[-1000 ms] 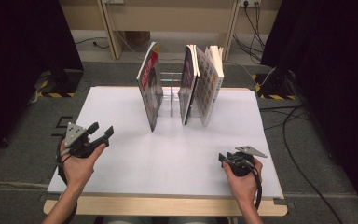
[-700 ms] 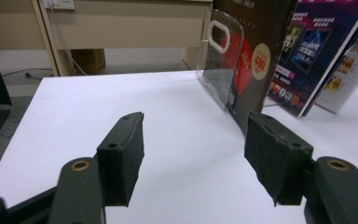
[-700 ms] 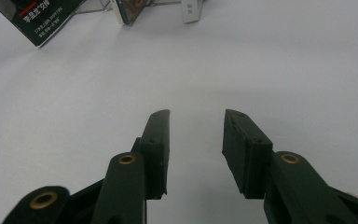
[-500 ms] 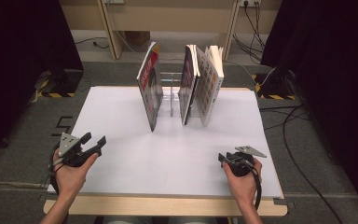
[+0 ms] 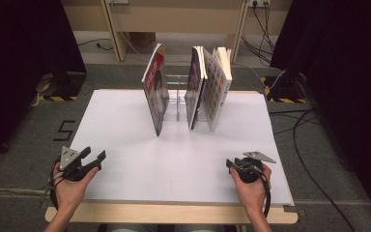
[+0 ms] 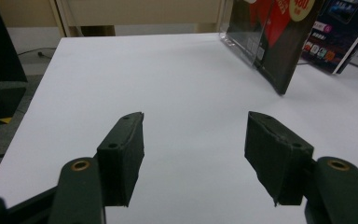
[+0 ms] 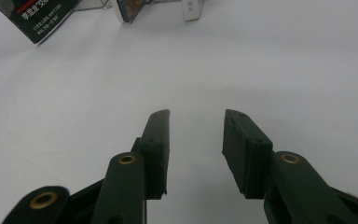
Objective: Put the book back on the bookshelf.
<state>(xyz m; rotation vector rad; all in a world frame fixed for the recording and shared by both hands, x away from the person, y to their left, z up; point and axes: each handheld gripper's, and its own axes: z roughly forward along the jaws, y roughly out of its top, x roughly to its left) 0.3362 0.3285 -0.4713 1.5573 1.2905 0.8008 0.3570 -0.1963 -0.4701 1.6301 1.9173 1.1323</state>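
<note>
Left claw (image 5: 95, 158) dropping lower toward near-left counter (image 5: 125, 121) edge since earlier; we are keeping both claws spread, empty. Right claw (image 5: 232, 164) resting near-right. Books (image 5: 207, 87) standing upright in clear rack (image 5: 176, 99), far-centre.

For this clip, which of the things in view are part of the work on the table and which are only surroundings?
Part of the work:
- red-covered book, standing apart on the left
- two books leaning together on the right
- clear stand between them
- left gripper and right gripper, both open with nothing between the jaws

Only surroundings:
- floor cables
- wooden frame behind the table
</note>
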